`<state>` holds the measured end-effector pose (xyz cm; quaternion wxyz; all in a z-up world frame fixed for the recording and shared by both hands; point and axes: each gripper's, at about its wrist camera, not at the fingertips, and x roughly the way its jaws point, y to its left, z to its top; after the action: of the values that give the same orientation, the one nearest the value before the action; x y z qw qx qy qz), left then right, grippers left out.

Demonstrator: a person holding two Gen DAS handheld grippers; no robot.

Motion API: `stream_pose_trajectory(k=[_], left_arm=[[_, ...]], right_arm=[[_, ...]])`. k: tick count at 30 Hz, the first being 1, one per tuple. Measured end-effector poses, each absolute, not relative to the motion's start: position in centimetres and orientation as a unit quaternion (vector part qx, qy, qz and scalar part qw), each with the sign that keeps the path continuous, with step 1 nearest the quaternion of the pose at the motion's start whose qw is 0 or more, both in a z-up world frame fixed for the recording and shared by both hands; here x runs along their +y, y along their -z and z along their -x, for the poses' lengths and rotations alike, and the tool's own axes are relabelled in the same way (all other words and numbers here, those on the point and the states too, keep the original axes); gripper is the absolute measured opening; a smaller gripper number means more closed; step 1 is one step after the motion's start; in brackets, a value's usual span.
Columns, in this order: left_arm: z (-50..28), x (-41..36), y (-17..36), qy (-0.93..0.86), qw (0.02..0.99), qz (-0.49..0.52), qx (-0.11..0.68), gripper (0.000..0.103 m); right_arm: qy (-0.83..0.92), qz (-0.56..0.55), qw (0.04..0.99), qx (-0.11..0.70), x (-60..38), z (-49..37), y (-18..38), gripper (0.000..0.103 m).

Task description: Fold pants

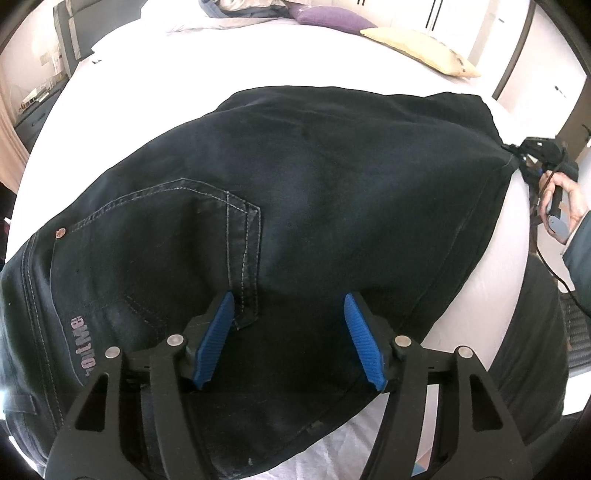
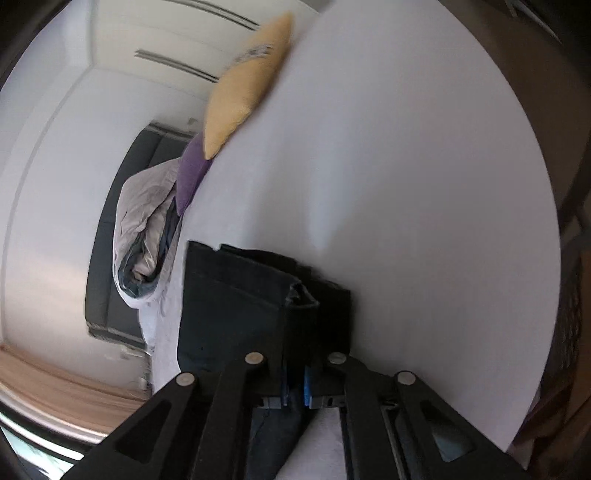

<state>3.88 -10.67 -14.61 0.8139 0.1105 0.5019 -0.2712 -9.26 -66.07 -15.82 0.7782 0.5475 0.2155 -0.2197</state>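
The right tool (image 2: 294,391) was pinched tight on the pants (image 1: 295,184) hem; the left tool (image 1: 290,339) gaped over them, holding nothing. Best carry the hem across level, keeping the edges matched.

I'm in a home bedroom: white-sheeted bed (image 1: 221,66) under me, yellow pillow (image 1: 421,50) and purple pillow (image 1: 332,15) at its head, wardrobe doors (image 2: 155,55) beyond.

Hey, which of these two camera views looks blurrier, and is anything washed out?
Right wrist view is blurrier: the yellow pillow and wardrobe smear, and the white bed sheet is blown out. Left wrist view is sharper: the pants stitching reads clearly, despite fisheye bending.
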Motion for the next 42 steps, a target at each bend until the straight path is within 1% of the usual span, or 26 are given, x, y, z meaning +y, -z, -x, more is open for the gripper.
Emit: stream_pose_trajectory(k=[1,3,4,5,7,9,11,13,15,16,19,20,21,23,24,25,26,28,30,31,34,35,37,39,42], left_arm=[[-3.9,-10.7,14.6,0.271,0.814,-0.112,0.502,0.062],[-3.7,-10.8,14.6,0.27,0.814,-0.117,0.502,0.063],[-3.7,-11.0,14.6,0.269,0.814,-0.117,0.501,0.063],[-3.8,-11.1,14.7,0.269,0.814,-0.116,0.502,0.063],[-3.8,-11.2,14.7,0.269,0.815,-0.118,0.5,0.064],[-3.8,-11.2,14.7,0.269,0.815,-0.123,0.498,0.064],[-3.8,-11.2,14.7,0.269,0.815,-0.119,0.499,0.064],[-3.7,-11.2,14.7,0.27,0.815,-0.117,0.498,0.064],[-3.7,-11.1,14.8,0.27,0.816,-0.118,0.497,0.064],[-3.6,-11.0,14.8,0.27,0.816,-0.118,0.497,0.064],[-3.6,-11.0,14.7,0.268,0.816,-0.116,0.499,0.065],[-3.6,-11.0,14.5,0.267,0.816,-0.116,0.499,0.065],[-3.6,-11.2,14.4,0.267,0.816,-0.116,0.499,0.066],[-3.5,-11.3,14.1,0.268,0.817,-0.108,0.499,0.068],[-3.4,-11.2,14.0,0.269,0.818,-0.102,0.499,0.069],[-3.4,-11.0,14.1,0.27,0.817,-0.1,0.499,0.069],[-3.4,-11.0,14.1,0.271,0.817,-0.1,0.499,0.07],[-3.3,-10.9,14.1,0.271,0.818,-0.104,0.497,0.071],[-3.1,-11.1,14.1,0.271,0.818,-0.107,0.496,0.071],[-3.1,-11.2,14.1,0.272,0.818,-0.108,0.495,0.071],[-3.1,-11.3,14.3,0.272,0.818,-0.11,0.496,0.072],[-3.1,-11.4,14.4,0.272,0.817,-0.112,0.496,0.072],[-3.1,-11.6,14.5,0.271,0.817,-0.115,0.495,0.073],[-3.2,-11.8,14.6,0.272,0.817,-0.117,0.495,0.074],[-3.4,-12.1,14.6,0.272,0.817,-0.119,0.495,0.075]], right_arm=[[0.22,-0.543,0.782,0.215,-66.0,9.1,15.5,0.007],[0.222,-0.552,0.778,0.203,-66.1,9.3,14.8,0.008],[0.213,-0.552,0.785,0.184,-65.9,9.5,13.7,0.008],[0.212,-0.533,0.799,0.181,-65.4,9.4,12.5,0.008],[0.229,-0.474,0.824,0.208,-64.9,8.8,11.0,0.008],[0.242,-0.468,0.814,0.242,-65.5,8.2,11.9,0.008],[0.244,-0.501,0.786,0.267,-66.7,8.2,14.1,0.005],[0.23,-0.519,0.782,0.258,-66.9,8.6,14.6,0.007],[0.239,-0.504,0.789,0.257,-66.8,9.0,13.8,0.01],[0.247,-0.499,0.792,0.253,-66.8,9.5,13.4,0.014],[0.267,-0.483,0.796,0.249,-67.3,10.5,12.6,0.015],[0.275,-0.476,0.795,0.257,-67.5,10.5,12.1,0.019],[0.294,-0.462,0.793,0.266,-67.8,10.7,11.3,0.025],[0.306,-0.429,0.809,0.261,-68.5,10.7,9.1,0.063],[0.301,-0.413,0.819,0.259,-68.7,10.4,8.1,0.071],[0.288,-0.385,0.835,0.269,-69.1,9.3,7.0,0.085],[0.269,-0.363,0.845,0.286,-69.5,8.0,6.4,0.094],[0.19,-0.318,0.864,0.342,-70.7,4.1,6.1,0.094],[0.142,-0.28,0.862,0.399,-71.8,1.0,6.9,0.085],[0.131,-0.27,0.856,0.42,-72.5,-0.3,7.6,0.078],[0.092,-0.278,0.829,0.476,-74.3,-3.2,9.8,0.073],[0.089,-0.279,0.827,0.48,-74.7,-3.7,10.1,0.073],[0.04,-0.326,0.813,0.48,-75.6,-4.7,11.0,0.073],[0.028,-0.32,0.803,0.502,-75.6,-5.8,11.8,0.073],[-0.023,-0.324,0.796,0.511,-75.0,-6.9,12.1,0.073]])
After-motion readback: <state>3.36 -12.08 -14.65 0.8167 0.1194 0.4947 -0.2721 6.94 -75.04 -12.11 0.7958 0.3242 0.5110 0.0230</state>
